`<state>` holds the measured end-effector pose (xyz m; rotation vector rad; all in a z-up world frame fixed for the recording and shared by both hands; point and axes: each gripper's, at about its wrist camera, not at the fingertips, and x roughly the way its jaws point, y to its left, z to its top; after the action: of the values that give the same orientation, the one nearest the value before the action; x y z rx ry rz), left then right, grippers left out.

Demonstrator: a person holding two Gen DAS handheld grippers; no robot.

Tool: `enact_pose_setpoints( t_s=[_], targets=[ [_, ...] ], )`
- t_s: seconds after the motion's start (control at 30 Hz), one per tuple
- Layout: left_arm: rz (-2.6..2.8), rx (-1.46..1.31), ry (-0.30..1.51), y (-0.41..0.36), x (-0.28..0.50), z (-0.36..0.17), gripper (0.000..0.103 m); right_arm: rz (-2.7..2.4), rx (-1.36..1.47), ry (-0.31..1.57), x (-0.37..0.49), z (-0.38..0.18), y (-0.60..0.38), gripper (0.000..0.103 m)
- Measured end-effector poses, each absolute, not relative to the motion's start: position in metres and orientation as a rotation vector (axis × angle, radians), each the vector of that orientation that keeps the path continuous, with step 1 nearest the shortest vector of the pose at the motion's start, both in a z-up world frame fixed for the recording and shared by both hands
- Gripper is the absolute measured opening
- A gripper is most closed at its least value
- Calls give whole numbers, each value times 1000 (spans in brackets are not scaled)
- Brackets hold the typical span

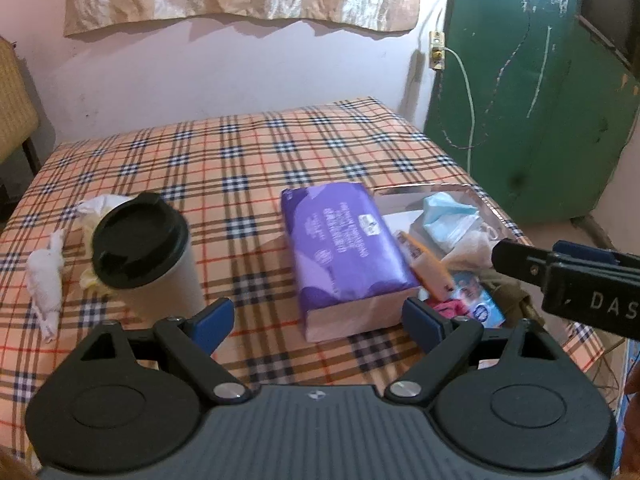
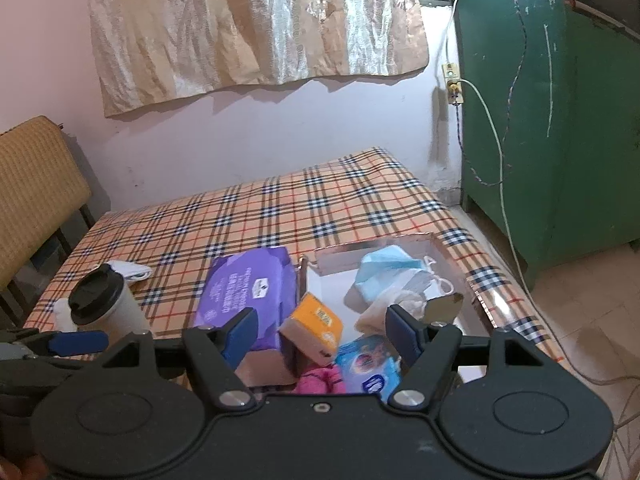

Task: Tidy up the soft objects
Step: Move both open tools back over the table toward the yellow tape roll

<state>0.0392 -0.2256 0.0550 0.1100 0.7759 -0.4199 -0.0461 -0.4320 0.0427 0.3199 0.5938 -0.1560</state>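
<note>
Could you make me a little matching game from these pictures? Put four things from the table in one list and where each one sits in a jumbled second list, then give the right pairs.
Things:
1. purple tissue pack
2. blue face mask
3. paper cup with black lid
4. orange packet

Places:
A. inside the shiny tray, towards its far end
B. standing on the plaid cloth, crumpled white tissues beside it
C. leaning over the tray's edge next to the purple pack
D. lying flat on the plaid cloth, alongside the tray's outer wall

Pairs: 1-D, 2-A, 3-B, 4-C
</note>
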Motion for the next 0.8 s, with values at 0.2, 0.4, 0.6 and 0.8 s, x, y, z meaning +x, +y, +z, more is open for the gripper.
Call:
enact_pose_setpoints(
  t_s=[0.2,0.4,0.6,0.8],
  targets=[
    [-407,84,781,-209,37,55,94,-129,307,605,-45,41,-418,84],
    [-395,89,770,-198,32,56,94,-101,288,607,-41,44,-403,85],
    [-378,75,766,-183,30,55,94,-70,267,613,-37,45,-386,85],
    [-360,61,772,-165,22,52,94,-22,242,623,-34,45,-363,86]
  ],
)
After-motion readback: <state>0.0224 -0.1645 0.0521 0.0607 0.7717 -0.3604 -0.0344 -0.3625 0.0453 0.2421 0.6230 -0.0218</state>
